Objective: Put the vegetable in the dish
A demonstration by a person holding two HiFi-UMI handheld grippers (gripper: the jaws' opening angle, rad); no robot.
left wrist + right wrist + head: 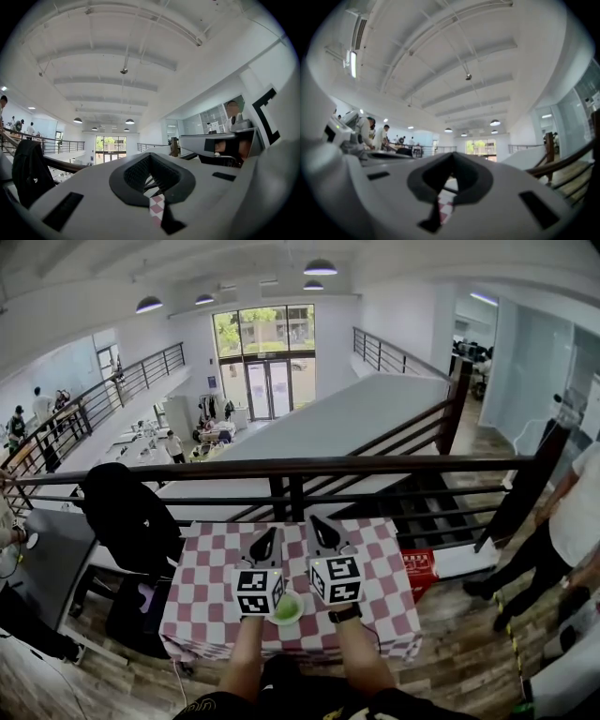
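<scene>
In the head view a small green dish (287, 607) sits on the red-and-white checked tablecloth (211, 568) near the front edge, partly behind the marker cubes. I can see no vegetable in any view. My left gripper (265, 542) hovers over the cloth just left of the dish, and my right gripper (323, 529) hovers just right of it, both pointing away from me. In the left gripper view the left gripper (150, 157) has its tips together with nothing between them. In the right gripper view the right gripper (452, 155) is likewise shut and empty.
A dark railing (281, 468) runs just behind the table, with a drop to a lower floor beyond. A chair with a black jacket (127, 512) stands at the left. A red box (419, 568) lies by the table's right side. A person (572, 521) stands at the right.
</scene>
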